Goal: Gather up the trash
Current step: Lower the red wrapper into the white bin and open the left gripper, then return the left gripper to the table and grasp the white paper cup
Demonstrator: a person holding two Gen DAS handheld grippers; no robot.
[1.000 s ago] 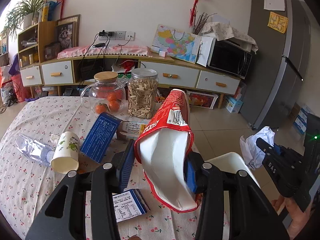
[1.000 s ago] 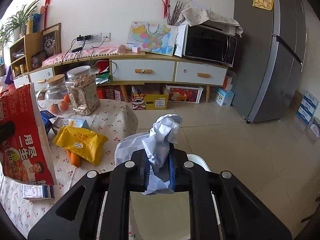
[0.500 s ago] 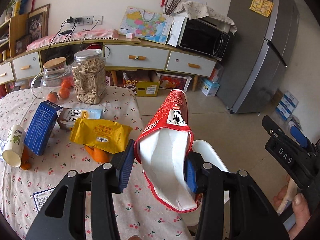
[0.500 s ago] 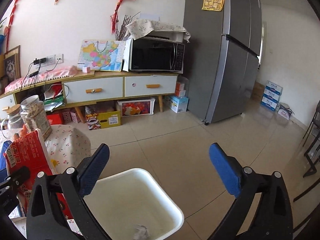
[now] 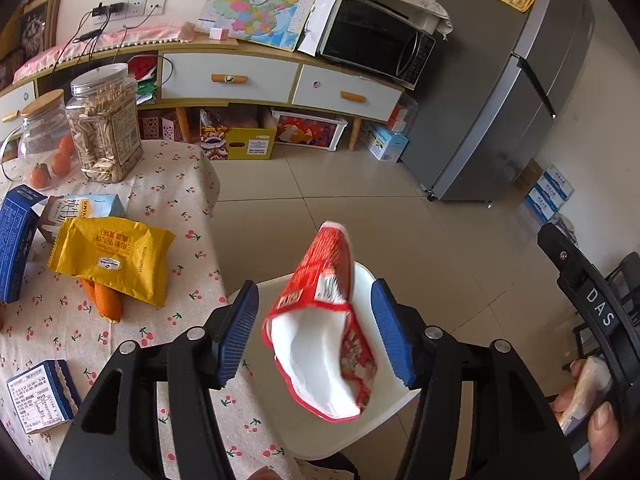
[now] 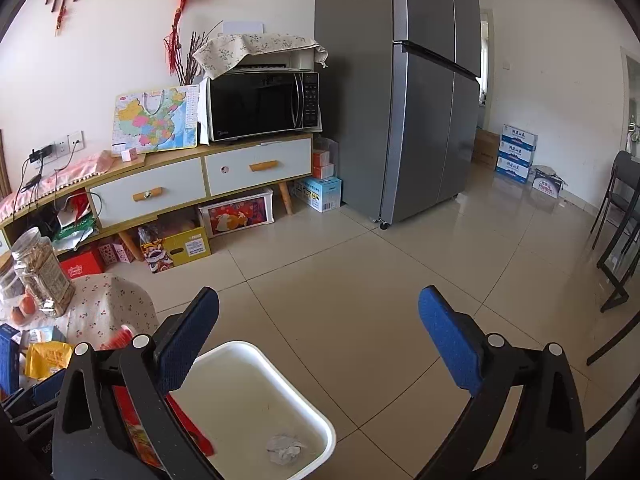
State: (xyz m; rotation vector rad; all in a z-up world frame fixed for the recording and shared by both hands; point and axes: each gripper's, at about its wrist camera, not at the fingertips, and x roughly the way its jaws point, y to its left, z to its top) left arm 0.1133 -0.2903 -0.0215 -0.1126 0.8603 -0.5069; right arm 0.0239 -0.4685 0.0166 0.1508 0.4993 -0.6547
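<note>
My left gripper (image 5: 316, 330) is open above the white trash bin (image 5: 304, 436). An empty red snack bag (image 5: 324, 328) hangs between its pads without touching them, over the bin mouth. The bag also shows in the right wrist view (image 6: 132, 428) at the bin's left side. My right gripper (image 6: 320, 340) is open and empty above the bin (image 6: 312, 408). A crumpled white paper ball (image 6: 284, 448) lies inside the bin.
The cherry-print table (image 5: 120, 344) at left holds a yellow snack pack (image 5: 112, 260), blue boxes (image 5: 16, 240), an orange piece (image 5: 106, 300), a seed jar (image 5: 106, 124) and a fruit jar (image 5: 40, 140). Tiled floor (image 6: 360, 280) and a fridge (image 6: 420, 92) lie beyond. A dark chair (image 6: 620, 216) stands right.
My left gripper swung right over the bin and opened, letting go of the red bag. My right gripper opened and dropped the paper ball into the bin.
</note>
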